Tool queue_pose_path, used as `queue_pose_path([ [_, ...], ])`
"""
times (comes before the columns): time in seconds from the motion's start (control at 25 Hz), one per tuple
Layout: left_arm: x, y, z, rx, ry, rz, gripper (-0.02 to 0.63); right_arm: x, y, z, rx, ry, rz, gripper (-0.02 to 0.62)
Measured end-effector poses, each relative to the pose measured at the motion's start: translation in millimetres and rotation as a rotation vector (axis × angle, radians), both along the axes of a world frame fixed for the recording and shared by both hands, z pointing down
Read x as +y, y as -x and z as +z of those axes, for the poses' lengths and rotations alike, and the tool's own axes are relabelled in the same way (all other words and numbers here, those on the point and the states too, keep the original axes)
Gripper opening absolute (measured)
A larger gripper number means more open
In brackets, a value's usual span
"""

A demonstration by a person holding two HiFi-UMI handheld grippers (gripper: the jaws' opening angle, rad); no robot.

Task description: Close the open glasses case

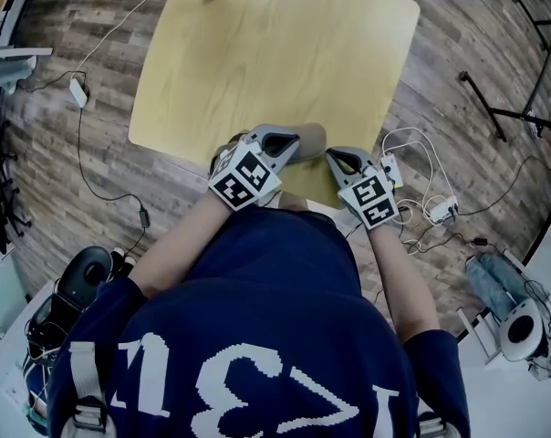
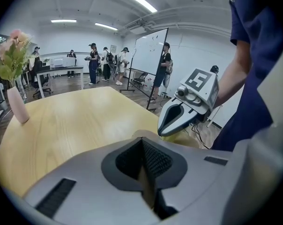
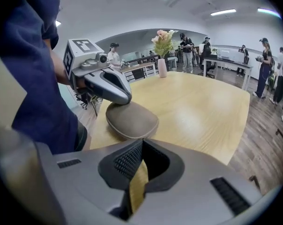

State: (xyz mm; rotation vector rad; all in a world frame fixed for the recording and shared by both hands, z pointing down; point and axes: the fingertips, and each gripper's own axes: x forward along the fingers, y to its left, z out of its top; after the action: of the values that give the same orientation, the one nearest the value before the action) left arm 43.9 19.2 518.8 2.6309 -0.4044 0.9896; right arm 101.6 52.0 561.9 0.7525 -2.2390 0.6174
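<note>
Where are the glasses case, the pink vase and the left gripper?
glasses case [image 3: 132, 121]: right gripper view, middle of its brown top.
pink vase [image 2: 18, 107]: left gripper view, middle of its body.
left gripper [image 3: 124, 97]: right gripper view, tip of its closed jaws.

The glasses case [image 3: 132, 120] is a taupe, rounded-oblong clamshell with a smooth, domed top. Its lid lies down on the base, with a thin seam running round the rim. It rests flat on the pale wooden table [image 3: 202, 107], close to the near edge.
</note>
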Motion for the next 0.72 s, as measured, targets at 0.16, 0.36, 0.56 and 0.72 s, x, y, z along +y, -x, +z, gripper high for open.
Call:
queue_pose_path([
  [0.16, 1, 2, 0, 0.0, -0.001, 0.002, 0.012, -24, -3, 4, 0.023, -0.02, -0.041, 0.023],
  [0.36, 4, -3, 1, 0.005, -0.007, 0.008, 0.012, -48, 1, 7, 0.019, -0.03, -0.202, 0.024],
  [0.56, 6, 0, -1, 0.005, -0.009, 0.007, 0.012, -50, 9, 7, -0.021, 0.017, -0.433, 0.023],
  [0.72, 7, 2, -1, 0.014, -0.011, 0.014, 0.012, -55, 18, 8, -0.066, 0.077, -0.542, 0.023],
])
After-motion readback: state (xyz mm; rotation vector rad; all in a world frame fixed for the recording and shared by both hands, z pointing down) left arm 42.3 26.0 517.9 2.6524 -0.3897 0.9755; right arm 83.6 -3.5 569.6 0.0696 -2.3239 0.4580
